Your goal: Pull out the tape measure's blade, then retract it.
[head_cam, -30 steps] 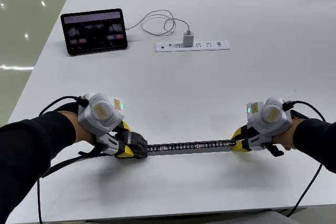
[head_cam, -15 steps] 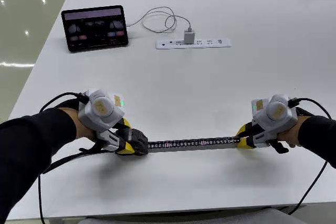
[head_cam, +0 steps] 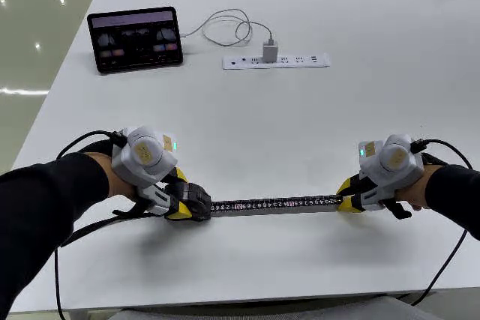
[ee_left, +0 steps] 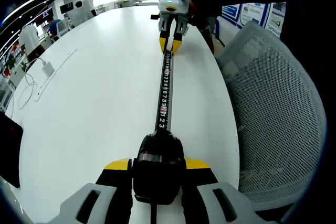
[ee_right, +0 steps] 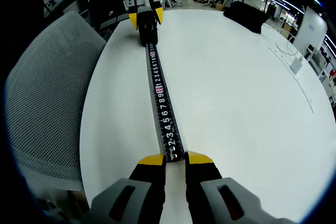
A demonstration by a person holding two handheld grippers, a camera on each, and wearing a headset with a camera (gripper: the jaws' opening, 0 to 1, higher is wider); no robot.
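Two claws face each other along the near edge of the white counter, with the tape measure stretched between them. The left claw is closed around the tape measure's black case, its yellow-tipped jaws pressed against the case's two sides (the left gripper view shows the case wedged squarely between them). From the case the blade runs straight across, numbers facing up, to the right claw. That claw is nearly closed and pinches the blade's free end between its yellow tips. The blade runs low along the counter top near the front edge; whether it touches the surface I cannot tell. Farther back on the counter a dark tablet stands propped with its screen lit. To its right lies a white power strip with a charger plugged in and a looped cable. A grey mesh chair sits just off the counter's front edge.
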